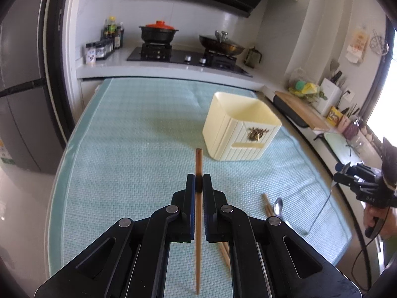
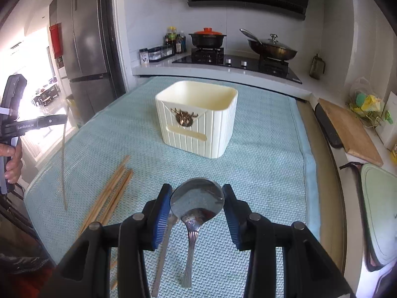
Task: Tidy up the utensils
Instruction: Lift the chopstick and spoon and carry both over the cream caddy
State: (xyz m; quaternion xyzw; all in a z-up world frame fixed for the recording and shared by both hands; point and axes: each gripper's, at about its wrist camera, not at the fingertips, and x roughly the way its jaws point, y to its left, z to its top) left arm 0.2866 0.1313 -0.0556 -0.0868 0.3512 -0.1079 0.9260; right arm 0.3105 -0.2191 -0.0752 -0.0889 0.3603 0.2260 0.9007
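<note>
My left gripper (image 1: 198, 182) is shut on a wooden chopstick (image 1: 198, 228), held upright above the teal mat. The cream utensil holder (image 1: 242, 128) stands ahead to the right, open-topped; it also shows in the right wrist view (image 2: 198, 121). My right gripper (image 2: 197, 200) is shut on the bowl of a large metal spoon (image 2: 197, 196), held above the mat. A smaller spoon (image 2: 192, 236) lies under it. Several loose chopsticks (image 2: 109, 193) lie left of it, and also show in the left wrist view (image 1: 266, 204).
The teal mat (image 1: 129, 149) covers the table. Behind it is a stove with a black pot (image 1: 158, 33) and a lidded wok (image 1: 222, 43). A cutting board (image 2: 349, 129) lies on the right counter. A fridge (image 2: 84, 49) stands at left.
</note>
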